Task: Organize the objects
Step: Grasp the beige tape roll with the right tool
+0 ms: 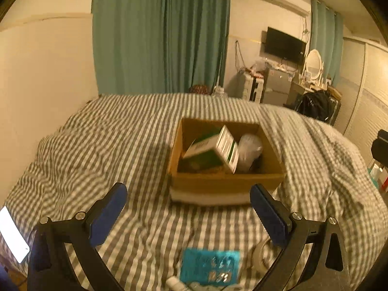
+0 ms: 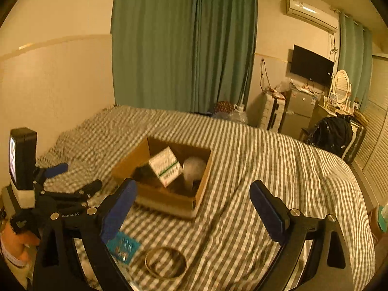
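An open cardboard box (image 1: 225, 180) (image 2: 167, 200) sits on the striped bed, holding a green-and-white carton (image 1: 215, 149) (image 2: 166, 166) and a pale rounded bundle (image 1: 249, 150) (image 2: 194, 168). Nearer me lie a teal packet (image 1: 209, 268) (image 2: 123, 245) and a tape ring (image 2: 166, 263) (image 1: 263, 254). My left gripper (image 1: 189, 196) hangs open above the bed, short of the box, nothing between its blue pads. My right gripper (image 2: 194, 196) is open too, empty, with the box ahead to its left. The left gripper (image 2: 72, 177) also shows at the left of the right wrist view.
The grey-and-white striped bedspread (image 1: 121, 145) (image 2: 266, 169) spreads wide around the box. A lit phone (image 1: 12, 232) lies at the left bed edge. Green curtains (image 1: 160, 34), a TV (image 2: 311, 64), a small fridge (image 2: 299, 111) and a black bag (image 2: 332, 131) stand beyond the bed.
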